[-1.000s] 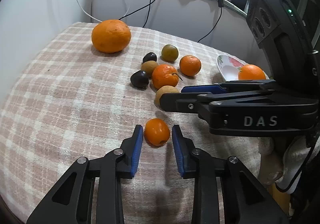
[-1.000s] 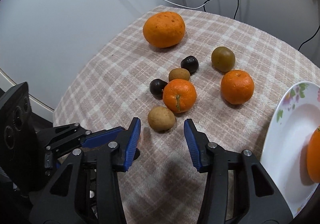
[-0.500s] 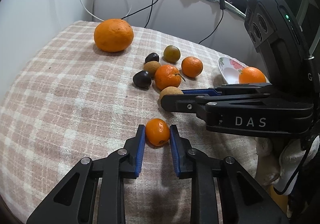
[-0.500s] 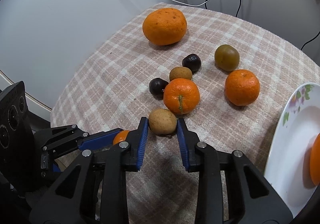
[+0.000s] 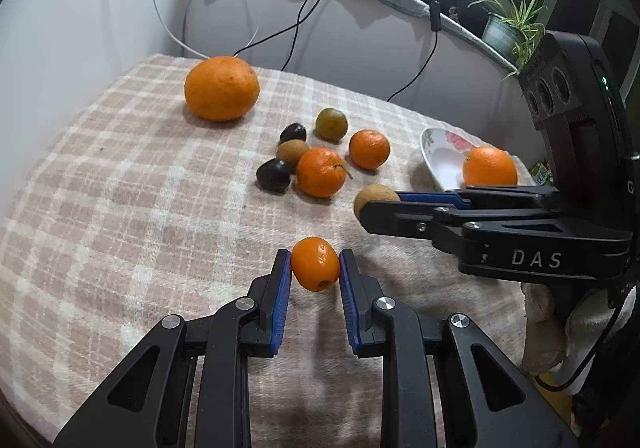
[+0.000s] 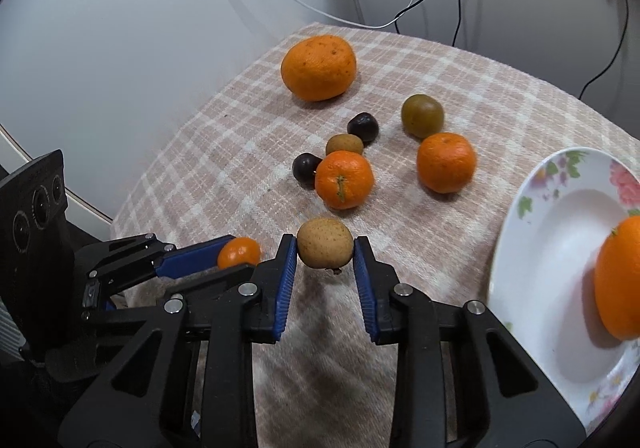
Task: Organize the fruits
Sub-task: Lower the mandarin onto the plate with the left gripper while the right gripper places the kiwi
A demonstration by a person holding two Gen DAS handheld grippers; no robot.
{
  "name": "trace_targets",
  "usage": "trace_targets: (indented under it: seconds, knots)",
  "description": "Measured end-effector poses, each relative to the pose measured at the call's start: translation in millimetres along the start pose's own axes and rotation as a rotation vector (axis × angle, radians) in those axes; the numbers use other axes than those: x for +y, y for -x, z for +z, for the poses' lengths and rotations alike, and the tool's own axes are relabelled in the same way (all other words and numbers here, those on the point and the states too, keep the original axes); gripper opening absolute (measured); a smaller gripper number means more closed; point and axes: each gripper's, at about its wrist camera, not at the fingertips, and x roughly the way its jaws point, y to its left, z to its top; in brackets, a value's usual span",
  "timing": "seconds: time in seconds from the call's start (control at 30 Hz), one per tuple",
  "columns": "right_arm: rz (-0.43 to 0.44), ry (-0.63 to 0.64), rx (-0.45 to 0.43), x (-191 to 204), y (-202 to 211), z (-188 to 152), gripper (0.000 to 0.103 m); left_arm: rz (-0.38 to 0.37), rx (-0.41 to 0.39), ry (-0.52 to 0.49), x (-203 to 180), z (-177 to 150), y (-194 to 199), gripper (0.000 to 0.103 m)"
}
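so we've got both grippers clamped on fruit right now. our left gripper (image 5: pixel 315 266) has its blue pads pressed on either side of a small orange kumquat (image 5: pixel 315 263), low over the checked tablecloth (image 5: pixel 120 207). our right gripper (image 6: pixel 325 254) is clenched on a tan speckled fruit (image 6: pixel 325 254), which sits a little clear of the cloth with its shadow underneath. its jaws have just been closing, with that fruit between them.

the rest is loose on the cloth past the grippers: a big orange (image 6: pixel 318 67) off on its own at the far side, then a cluster with a tangerine with a stem (image 6: pixel 344 179), a dark fruit (image 6: pixel 306 168) touching its left, a small brownish one (image 6: pixel 344 144) just behind, another dark one (image 6: pixel 362 126) behind that, a greenish fruit (image 6: pixel 422 115) and a second tangerine (image 6: pixel 446 162) just below it.

the flowered plate (image 6: pixel 560 232) sits at the right edge of the table with one orange (image 6: pixel 619 280) already on it. from the left wrist cam the right gripper crosses in front of the plate, so the two are side by side and near each other, not touching.
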Motion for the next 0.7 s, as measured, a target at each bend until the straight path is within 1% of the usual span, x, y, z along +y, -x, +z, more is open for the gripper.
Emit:
trace_targets:
  seconds: [0.33, 0.7]
  knots:
    - [-0.023, -0.010, -0.051, -9.0, 28.8, -11.0, 0.030, -0.017, -0.017, -0.025, -13.3, 5.7, 4.6, 0.022]
    - [-0.063, -0.063, -0.096, -35.8, 61.4, -28.9, 0.030, -0.063, -0.017, -0.071, -39.5, 17.6, -5.4, 0.022]
